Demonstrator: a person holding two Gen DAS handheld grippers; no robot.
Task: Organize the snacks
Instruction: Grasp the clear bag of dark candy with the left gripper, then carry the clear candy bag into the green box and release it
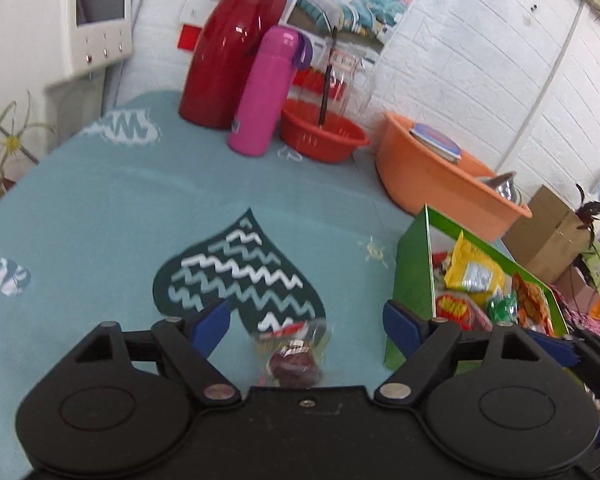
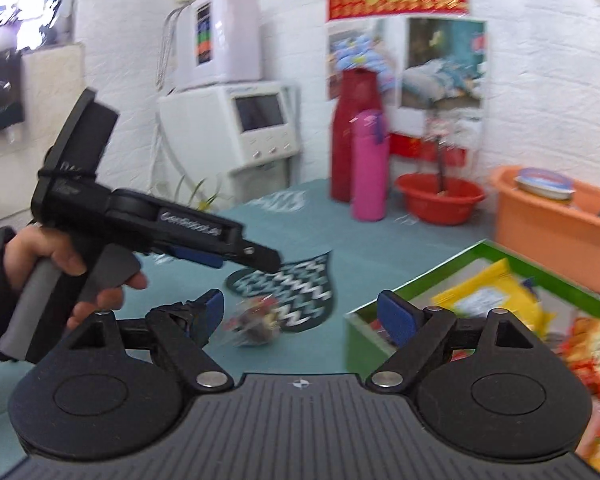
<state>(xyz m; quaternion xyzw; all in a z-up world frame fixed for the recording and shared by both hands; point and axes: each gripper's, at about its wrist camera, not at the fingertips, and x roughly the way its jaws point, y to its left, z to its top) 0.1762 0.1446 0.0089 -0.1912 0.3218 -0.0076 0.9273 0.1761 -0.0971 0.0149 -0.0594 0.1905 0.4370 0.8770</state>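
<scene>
Teal patterned tablecloth (image 1: pixel 100 208) carries one last loose snack, a clear crinkly packet with a dark red sweet inside (image 1: pixel 294 360), lying just beside the green cardboard box (image 1: pixel 410 280) already packed with bright wrappers. The left gripper (image 1: pixel 306 322) hangs over that packet with blue pads spread wide and nothing held, likely lining up a pick. The right gripper (image 2: pixel 300 312), equally wide and empty, waits near the box; only partial lettering shows on the left tool's side, too blurred to read.
</scene>
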